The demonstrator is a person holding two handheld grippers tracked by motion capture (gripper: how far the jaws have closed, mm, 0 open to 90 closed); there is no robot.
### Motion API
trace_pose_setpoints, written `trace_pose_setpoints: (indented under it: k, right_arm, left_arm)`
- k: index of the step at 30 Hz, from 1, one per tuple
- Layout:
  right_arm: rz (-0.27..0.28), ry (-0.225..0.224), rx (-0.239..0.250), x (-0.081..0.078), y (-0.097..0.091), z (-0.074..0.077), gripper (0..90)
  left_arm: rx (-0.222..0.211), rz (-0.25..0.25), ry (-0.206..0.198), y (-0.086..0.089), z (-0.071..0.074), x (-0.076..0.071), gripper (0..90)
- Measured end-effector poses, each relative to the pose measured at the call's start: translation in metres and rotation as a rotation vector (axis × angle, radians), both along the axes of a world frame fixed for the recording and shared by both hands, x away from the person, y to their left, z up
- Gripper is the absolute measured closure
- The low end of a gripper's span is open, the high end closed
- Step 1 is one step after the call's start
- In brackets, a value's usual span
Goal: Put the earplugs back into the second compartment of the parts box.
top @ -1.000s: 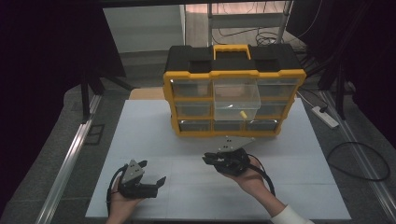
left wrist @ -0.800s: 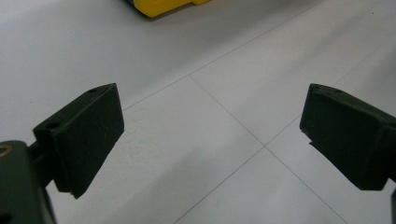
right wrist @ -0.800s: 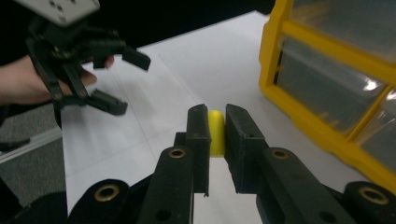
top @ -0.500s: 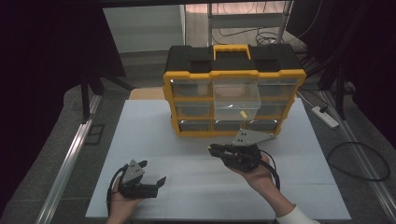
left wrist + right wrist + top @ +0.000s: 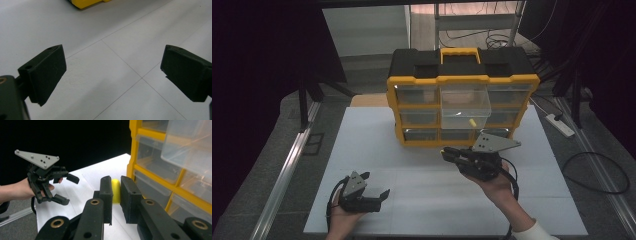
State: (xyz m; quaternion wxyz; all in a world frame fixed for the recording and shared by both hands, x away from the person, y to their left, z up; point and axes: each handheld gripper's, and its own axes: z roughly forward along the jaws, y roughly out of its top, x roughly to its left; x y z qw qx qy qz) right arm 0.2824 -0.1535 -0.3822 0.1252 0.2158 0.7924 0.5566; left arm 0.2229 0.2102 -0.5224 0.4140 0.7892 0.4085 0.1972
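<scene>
Yellow-and-black organizer cabinet (image 5: pixel 462 95) just ahead of right gripper (image 5: pixel 451 153), clear drawers in rows, yellow handle on top; middle drawer (image 5: pixel 464 106) pulled out, small yellow piece (image 5: pixel 471 122) lying inside. White table (image 5: pixel 377 140) below both grippers. Left gripper (image 5: pixel 113 72) low over bare table, well apart from cabinet, jaws spread wide, nothing between. Right gripper clamped narrow on small yellow capsule-shaped piece (image 5: pixel 115 190), smooth, rounded top, pinched between pads, just beside cabinet's lower drawers. No readable brand, label or writing anywhere.
</scene>
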Motion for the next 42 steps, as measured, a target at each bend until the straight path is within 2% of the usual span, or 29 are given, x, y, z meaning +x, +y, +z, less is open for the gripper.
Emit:
trace_pose_setpoints:
  k: [11, 12, 14, 21, 28, 33, 37, 42]
  right_arm:
    - [-0.027, -0.043, 0.050, -0.004, -0.013, 0.019, 80.2]
    - [-0.031, -0.048, 0.067, -0.006, -0.017, 0.026, 80.2]
    - [-0.023, -0.048, 0.091, -0.007, -0.019, 0.030, 80.2]
    - [-0.036, -0.081, 0.118, -0.008, -0.026, 0.049, 80.2]
    - [-0.060, -0.113, 0.133, 0.000, -0.028, 0.072, 80.2]
    - [-0.070, -0.114, 0.153, 0.008, -0.030, 0.084, 80.2]
    - [-0.114, -0.125, 0.153, 0.021, -0.032, 0.095, 80.2]
    - [-0.150, -0.130, 0.142, 0.032, -0.034, 0.100, 80.1]
  left_arm:
    - [0.000, 0.001, -0.004, 0.001, 0.001, 0.000, 6.5]
    - [-0.002, 0.001, -0.005, 0.001, 0.001, 0.000, 6.4]
    - [-0.004, 0.002, -0.004, 0.001, 0.001, 0.000, 6.5]
    - [-0.006, 0.002, -0.003, 0.001, 0.001, 0.000, 6.5]
    - [-0.004, 0.001, -0.005, 0.001, 0.001, 0.000, 6.5]
    - [-0.005, 0.001, -0.005, 0.001, 0.001, 0.000, 6.4]
    - [-0.005, 0.002, -0.006, 0.001, 0.001, 0.000, 6.5]
    - [-0.005, 0.001, -0.004, 0.001, 0.001, 0.000, 6.5]
